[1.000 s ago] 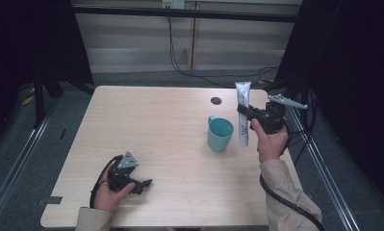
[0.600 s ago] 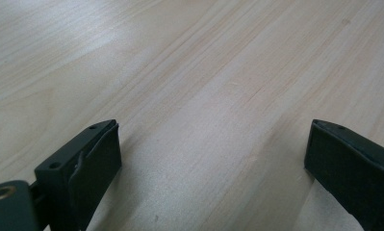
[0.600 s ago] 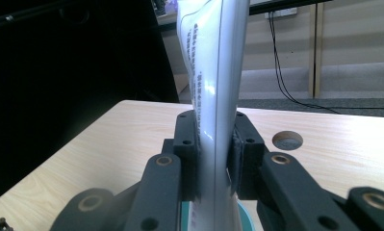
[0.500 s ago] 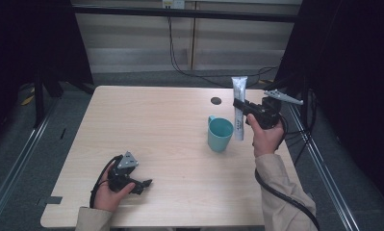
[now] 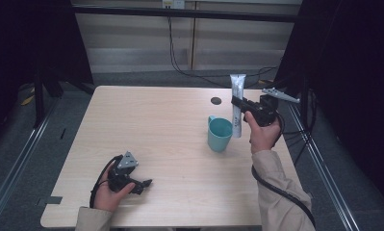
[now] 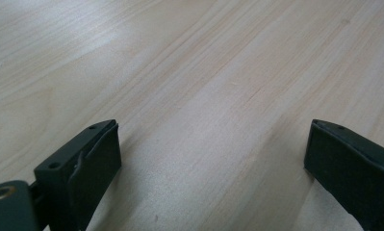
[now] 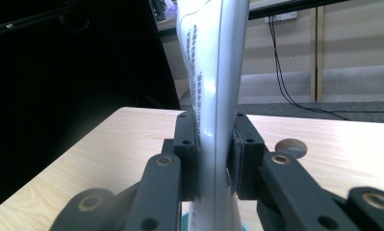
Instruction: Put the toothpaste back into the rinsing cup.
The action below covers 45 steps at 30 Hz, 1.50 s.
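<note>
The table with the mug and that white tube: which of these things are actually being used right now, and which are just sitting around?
In use:
- white tube, held upright, clamped in the right gripper
- teal mug, right beside the tube; likely its destination

Just there:
- left gripper, open with nothing between its jaws, resting low on the table
- round dark hole in the tabletop
- cables on the floor behind

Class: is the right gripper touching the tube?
Touching. In the right gripper view, both jaws of the right gripper press flat against the upright white tube, with no gap on either side.
</note>
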Motion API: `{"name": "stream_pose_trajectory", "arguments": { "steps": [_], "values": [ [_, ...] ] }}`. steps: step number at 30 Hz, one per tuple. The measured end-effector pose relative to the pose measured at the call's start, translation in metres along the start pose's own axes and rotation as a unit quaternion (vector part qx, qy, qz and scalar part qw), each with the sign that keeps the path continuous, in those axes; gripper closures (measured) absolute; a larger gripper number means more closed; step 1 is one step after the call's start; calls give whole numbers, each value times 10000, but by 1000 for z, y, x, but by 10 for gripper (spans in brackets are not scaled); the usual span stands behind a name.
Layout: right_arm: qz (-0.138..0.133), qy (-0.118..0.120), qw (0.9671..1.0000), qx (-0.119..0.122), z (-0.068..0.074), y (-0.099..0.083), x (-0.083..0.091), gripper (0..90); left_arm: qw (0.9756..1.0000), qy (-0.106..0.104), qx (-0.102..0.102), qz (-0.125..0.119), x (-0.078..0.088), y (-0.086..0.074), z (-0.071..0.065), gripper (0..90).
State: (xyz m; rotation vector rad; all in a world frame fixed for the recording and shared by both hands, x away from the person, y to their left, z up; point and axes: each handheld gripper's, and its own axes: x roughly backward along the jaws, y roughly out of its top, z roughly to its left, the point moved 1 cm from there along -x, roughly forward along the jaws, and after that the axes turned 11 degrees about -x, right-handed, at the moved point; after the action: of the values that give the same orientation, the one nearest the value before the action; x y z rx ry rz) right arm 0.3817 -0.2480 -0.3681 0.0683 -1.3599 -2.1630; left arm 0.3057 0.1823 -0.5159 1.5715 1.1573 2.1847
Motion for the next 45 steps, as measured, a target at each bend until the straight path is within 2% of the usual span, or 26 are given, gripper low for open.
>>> {"name": "stream_pose_trajectory", "arguments": {
  "steps": [6, 15, 30, 33, 45],
  "values": [
    [-50, 153, 9998, -134, 2, 1, -5, 761, 10000, 0, 0, 2, 0, 0, 0, 53],
    [9, 134, 9999, 33, 8, 1, -16, 760, 10000, 21, -4, 12, 0, 0, 0, 53],
    [69, 148, 9998, 75, 8, -4, -31, 759, 10000, 10, 0, 4, 0, 0, 0, 53],
    [67, 204, 9998, 4, 7, -6, -33, 759, 10000, 10, -2, 5, 0, 0, 0, 53],
    [117, 158, 9997, 134, 6, -16, -42, 757, 10000, 3, -3, 10, 0, 0, 0, 53]
  ]
}}
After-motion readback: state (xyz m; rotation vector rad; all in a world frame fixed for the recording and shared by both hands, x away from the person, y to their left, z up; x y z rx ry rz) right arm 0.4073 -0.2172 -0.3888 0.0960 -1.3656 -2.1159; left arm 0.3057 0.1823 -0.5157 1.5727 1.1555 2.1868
